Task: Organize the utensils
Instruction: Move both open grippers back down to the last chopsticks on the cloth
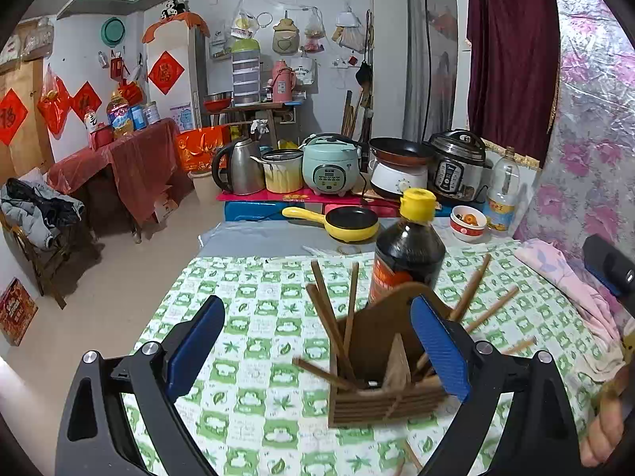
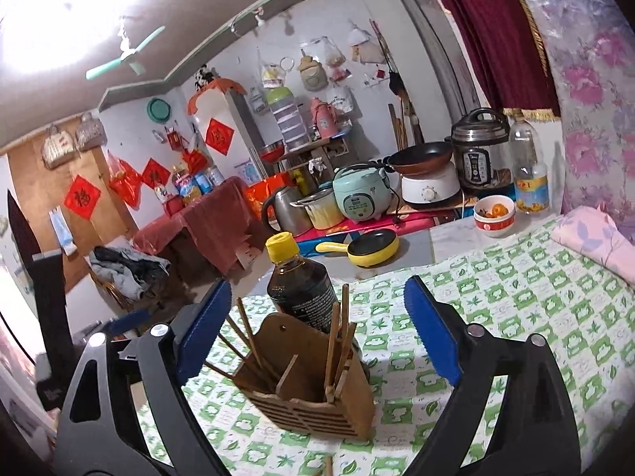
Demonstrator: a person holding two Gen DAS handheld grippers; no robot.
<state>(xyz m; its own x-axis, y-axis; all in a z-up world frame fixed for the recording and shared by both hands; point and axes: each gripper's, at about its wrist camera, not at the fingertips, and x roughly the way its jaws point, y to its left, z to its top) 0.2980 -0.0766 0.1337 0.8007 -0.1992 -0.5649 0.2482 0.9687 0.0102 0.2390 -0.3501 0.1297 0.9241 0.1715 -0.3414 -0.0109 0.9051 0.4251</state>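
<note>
A brown wooden chopstick holder [image 1: 373, 400] stands on the green-checked tablecloth [image 1: 246, 317], with several chopsticks [image 1: 329, 313] leaning out of both its compartments. Loose chopsticks [image 1: 492, 307] lie on the cloth to its right, and one lies in front of the holder [image 2: 328, 464]. My left gripper [image 1: 317, 349] is open just before the holder, whose right side is behind the right pad [image 1: 436, 349]. In the right wrist view the holder [image 2: 309, 388] sits ahead between the wide pads of my open right gripper [image 2: 319, 333], untouched.
A dark sauce bottle [image 1: 408, 254] with a yellow cap stands right behind the holder. Farther back are a yellow pan [image 1: 345, 224], a bowl [image 1: 468, 222], a clear bottle [image 1: 504, 194] and cookers. Pink cloth [image 1: 555, 269] lies at the right. A hand [image 1: 607, 428] shows at the lower right.
</note>
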